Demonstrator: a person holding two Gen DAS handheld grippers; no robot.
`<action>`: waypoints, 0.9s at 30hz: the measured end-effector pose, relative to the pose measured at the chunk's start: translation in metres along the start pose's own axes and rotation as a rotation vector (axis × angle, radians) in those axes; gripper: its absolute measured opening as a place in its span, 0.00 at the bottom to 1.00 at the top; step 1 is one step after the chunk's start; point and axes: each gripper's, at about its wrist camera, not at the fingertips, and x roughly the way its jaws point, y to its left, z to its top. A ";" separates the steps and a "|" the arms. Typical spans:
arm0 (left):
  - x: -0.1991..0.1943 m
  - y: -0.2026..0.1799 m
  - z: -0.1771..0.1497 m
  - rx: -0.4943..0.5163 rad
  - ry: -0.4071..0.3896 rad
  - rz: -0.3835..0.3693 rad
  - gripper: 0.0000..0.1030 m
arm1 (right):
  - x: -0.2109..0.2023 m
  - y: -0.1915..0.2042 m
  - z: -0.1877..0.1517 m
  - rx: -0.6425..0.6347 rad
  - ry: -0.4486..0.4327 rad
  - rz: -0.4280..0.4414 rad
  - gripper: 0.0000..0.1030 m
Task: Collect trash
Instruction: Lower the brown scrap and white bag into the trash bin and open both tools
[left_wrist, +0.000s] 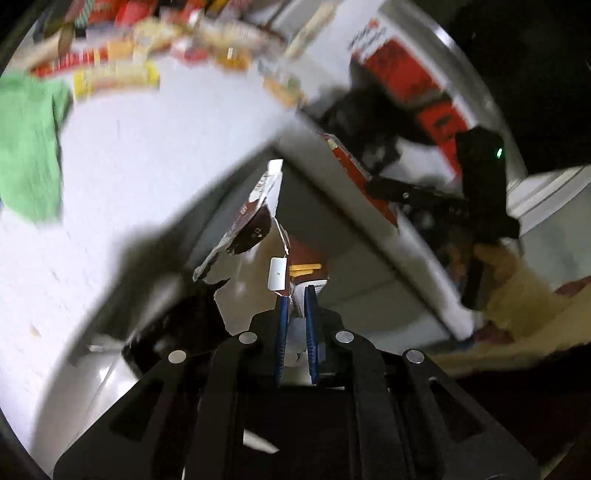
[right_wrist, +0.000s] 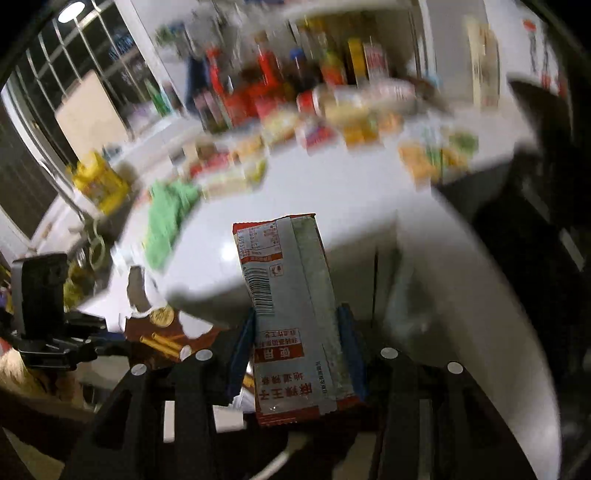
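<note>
Your right gripper (right_wrist: 297, 332) has its blue fingers (right_wrist: 242, 343) about half open and pressed on both long edges of a flat red-and-silver foil snack packet printed with a barcode and red characters (right_wrist: 291, 306); the packet stands up out of the fingers, out past the edge of the white counter (right_wrist: 332, 188). Your left gripper (left_wrist: 295, 306) has its blue fingers (left_wrist: 281, 325) almost fully closed, pinching the bottom of a torn brown-and-white snack wrapper with gold sticks printed on it (left_wrist: 258, 218), which flops upward and to the left, also clear of the counter.

Both pieces of trash are in the air, near each other. On the counter behind them lie a crumpled green cloth (left_wrist: 29, 147) and a blurred row of bottles and packets (right_wrist: 295, 107). A dark shape that may be a bin (right_wrist: 535, 192) shows at the right of the right wrist view, but I cannot tell for certain.

Risks from here:
1. The torn wrapper is held by a thin edge only; a fast swing could tear it further or pull it free.
2. The foil packet is slick and gripped edge-on, so it could buckle and slip.
3. The 2 grippers are close together and could knock each other.
</note>
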 end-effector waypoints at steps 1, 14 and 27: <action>0.010 0.003 -0.007 0.001 0.020 0.013 0.09 | 0.015 -0.005 -0.016 0.014 0.051 -0.003 0.44; 0.126 0.078 -0.058 -0.153 0.238 0.167 0.85 | 0.154 -0.032 -0.100 0.052 0.363 -0.088 0.92; 0.067 0.006 -0.029 -0.011 0.159 0.020 0.86 | 0.087 -0.017 -0.062 0.037 0.206 -0.107 0.95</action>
